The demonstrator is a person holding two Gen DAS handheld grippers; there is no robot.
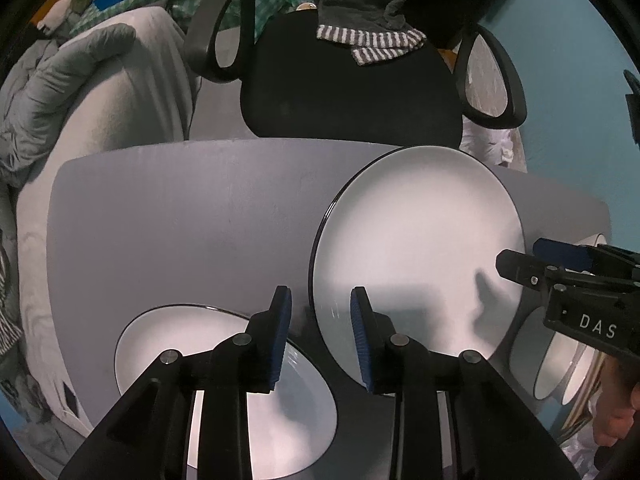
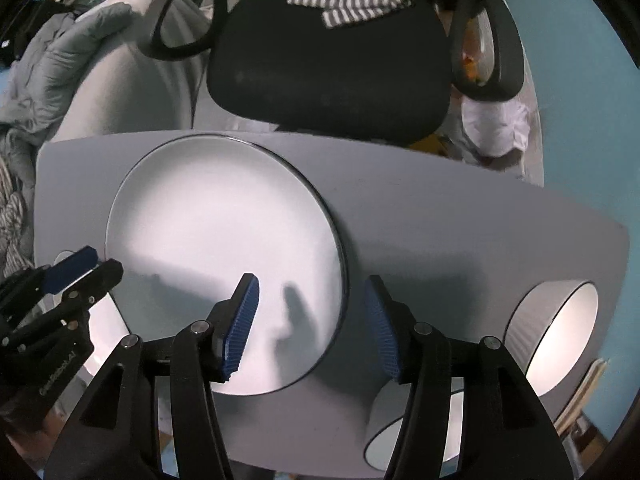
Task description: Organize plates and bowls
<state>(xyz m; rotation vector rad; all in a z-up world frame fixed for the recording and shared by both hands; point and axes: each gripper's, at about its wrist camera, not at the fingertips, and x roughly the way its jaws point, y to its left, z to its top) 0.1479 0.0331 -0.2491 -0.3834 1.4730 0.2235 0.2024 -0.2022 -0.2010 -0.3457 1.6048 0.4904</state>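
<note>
spanning the middle of both views, the grey table carried all the dishes, with a black office chair behind its far edge and a striped cloth draped over the chair's back at the top of the frame. the large white plate lay flat on the table, left of centre in the right wrist view and right of centre in the left wrist view.

the right gripper pointed down over the plate's right-hand rim: its left finger stood over the plate's white face and its right finger over bare table just past the rim. its blue pads were spread apart and pinched nothing. the left gripper pointed down over the gap between the large plate and a second white plate in the lower left of its view; its left pad hung above the second plate, its right pad at the large plate's lower left edge. its jaws stood partly apart with nothing between them.

a ribbed white bowl sat at the right edge of the right wrist view, and a smaller bowl showed low down behind the right gripper's right finger.
</note>
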